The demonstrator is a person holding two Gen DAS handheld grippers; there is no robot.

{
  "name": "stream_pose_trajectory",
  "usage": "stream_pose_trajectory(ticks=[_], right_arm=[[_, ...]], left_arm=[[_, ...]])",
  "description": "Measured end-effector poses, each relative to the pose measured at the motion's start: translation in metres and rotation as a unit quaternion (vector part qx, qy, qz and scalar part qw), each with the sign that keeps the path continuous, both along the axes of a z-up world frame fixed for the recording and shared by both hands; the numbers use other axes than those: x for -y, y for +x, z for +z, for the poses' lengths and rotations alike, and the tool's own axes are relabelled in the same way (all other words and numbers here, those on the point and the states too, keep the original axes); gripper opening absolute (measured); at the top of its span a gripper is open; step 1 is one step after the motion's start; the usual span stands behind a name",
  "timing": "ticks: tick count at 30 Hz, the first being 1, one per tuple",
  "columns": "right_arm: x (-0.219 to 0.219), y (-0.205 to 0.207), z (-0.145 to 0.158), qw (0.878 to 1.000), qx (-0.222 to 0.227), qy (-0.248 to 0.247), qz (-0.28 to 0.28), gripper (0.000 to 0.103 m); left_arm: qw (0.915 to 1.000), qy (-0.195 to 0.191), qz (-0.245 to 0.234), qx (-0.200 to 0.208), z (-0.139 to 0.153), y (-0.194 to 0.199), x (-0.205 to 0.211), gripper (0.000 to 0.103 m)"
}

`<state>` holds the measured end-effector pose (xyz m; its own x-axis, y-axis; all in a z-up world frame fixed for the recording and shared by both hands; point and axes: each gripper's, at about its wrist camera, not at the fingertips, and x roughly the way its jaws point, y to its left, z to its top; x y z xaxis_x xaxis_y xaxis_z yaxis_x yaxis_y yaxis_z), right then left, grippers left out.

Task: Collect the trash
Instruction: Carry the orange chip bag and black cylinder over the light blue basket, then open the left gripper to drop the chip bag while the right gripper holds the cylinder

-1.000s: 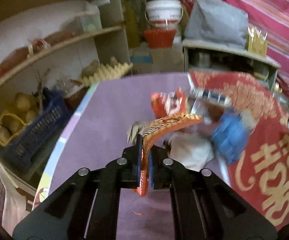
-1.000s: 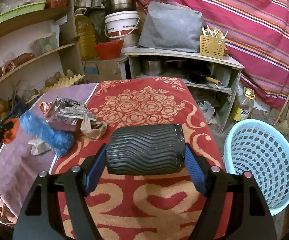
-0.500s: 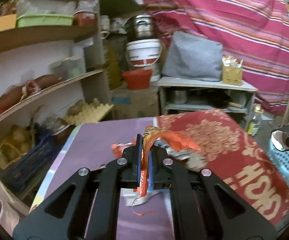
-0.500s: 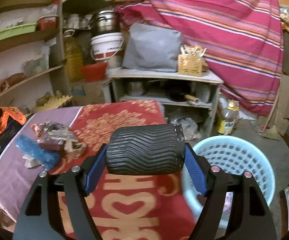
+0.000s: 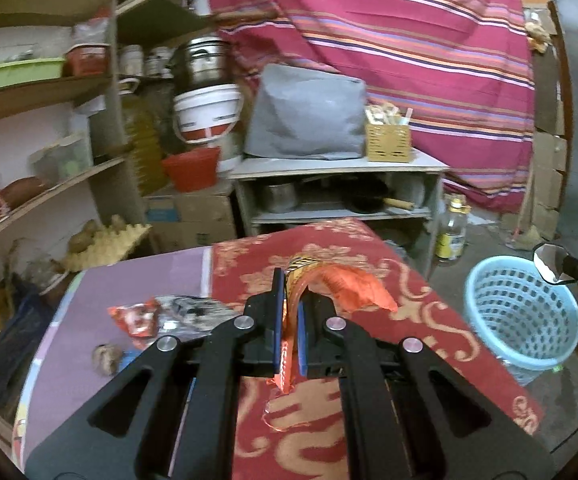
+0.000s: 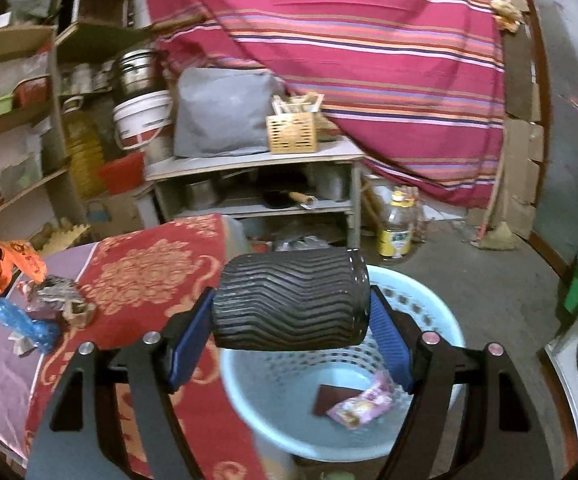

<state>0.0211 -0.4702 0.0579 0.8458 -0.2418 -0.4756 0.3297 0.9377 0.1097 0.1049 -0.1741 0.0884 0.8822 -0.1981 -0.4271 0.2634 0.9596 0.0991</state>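
My left gripper (image 5: 287,320) is shut on an orange snack wrapper (image 5: 341,286) and holds it above the red patterned cloth (image 5: 409,292) on the table. My right gripper (image 6: 291,332) is shut on a black ribbed cup (image 6: 291,300), held sideways above the light blue basket (image 6: 257,404). The basket holds a pink wrapper (image 6: 363,404) and a dark card (image 6: 331,398). More trash lies on the table: a red wrapper (image 5: 135,316), a silver wrapper (image 5: 193,312), a blue bag (image 6: 27,326). The basket also shows in the left wrist view (image 5: 523,316).
Shelves (image 5: 49,188) with baskets and food stand to the left of the table. A low grey shelf unit (image 5: 341,188) with pots stands behind it. A bottle (image 5: 451,232) stands on the floor near the striped curtain (image 5: 409,40).
Both grippers have swung right. The right gripper with the cup has moved from over the red cloth to over the basket. The left gripper has lifted the orange wrapper off the trash pile.
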Motion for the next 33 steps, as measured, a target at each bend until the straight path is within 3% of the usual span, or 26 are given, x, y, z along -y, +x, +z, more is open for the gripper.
stream_pose_trajectory(ticks=[9,16,30,33], right_arm=[[0.05,-0.015,-0.011,0.999,-0.004,0.012,-0.039,0.074],[0.064,-0.022,-0.016,0.999,-0.006,0.007,-0.045,0.074],[0.095,-0.029,-0.031,0.997,-0.016,0.031,-0.064,0.074],[0.095,-0.026,-0.034,0.997,-0.019,0.037,-0.06,0.074]], left_arm=[[0.9981,0.0,-0.059,-0.018,-0.016,0.0,0.075,0.004],[0.9942,0.004,-0.101,-0.037,-0.031,0.003,0.12,0.004],[0.9828,0.001,-0.162,-0.088,-0.067,0.017,0.202,0.004],[0.9772,-0.012,-0.176,-0.119,-0.076,0.028,0.213,0.005]])
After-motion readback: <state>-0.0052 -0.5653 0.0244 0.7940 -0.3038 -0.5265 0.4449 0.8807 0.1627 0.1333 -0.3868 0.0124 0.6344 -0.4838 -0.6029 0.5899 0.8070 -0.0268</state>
